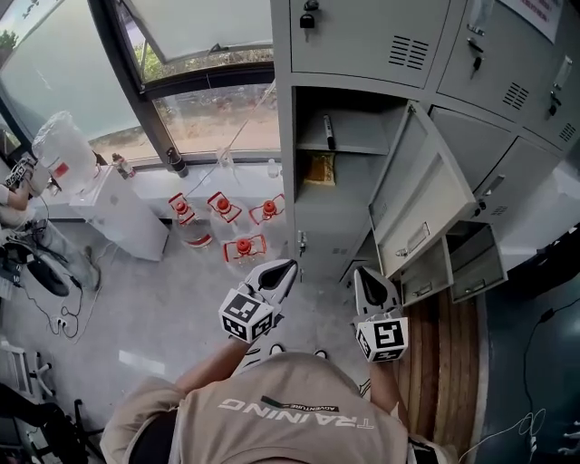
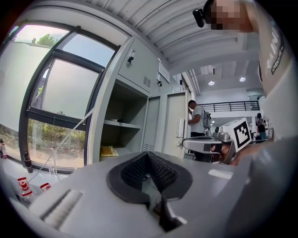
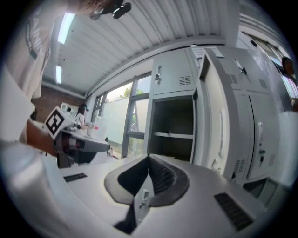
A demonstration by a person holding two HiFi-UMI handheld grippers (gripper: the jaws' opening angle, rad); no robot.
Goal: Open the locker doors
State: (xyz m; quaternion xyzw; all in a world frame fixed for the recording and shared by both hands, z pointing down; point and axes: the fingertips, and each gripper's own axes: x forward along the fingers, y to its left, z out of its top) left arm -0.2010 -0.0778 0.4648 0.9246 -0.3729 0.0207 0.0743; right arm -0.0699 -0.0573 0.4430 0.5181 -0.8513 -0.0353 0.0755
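Note:
A bank of grey lockers [image 1: 362, 41] stands ahead. The middle locker's door [image 1: 421, 195] hangs wide open to the right, showing a shelf with a dark object [image 1: 329, 131] and a yellow packet [image 1: 319, 168] below it. Two small lower doors [image 1: 426, 272] [image 1: 478, 265] also stand open. My left gripper [image 1: 286, 267] is shut and empty, short of the locker's foot. My right gripper [image 1: 362, 274] is shut and empty too, just below the open door. In the left gripper view the open locker [image 2: 122, 125] is ahead of the left gripper [image 2: 148, 155]. The right gripper [image 3: 149, 159] faces the open compartment [image 3: 173, 128].
Several red-capped water bottles [image 1: 224, 207] sit on the floor left of the lockers, under the window. A white table [image 1: 122, 217] stands further left. A padlock [image 1: 309, 16] hangs on the upper locker. A person [image 2: 198, 122] stands further off in the left gripper view.

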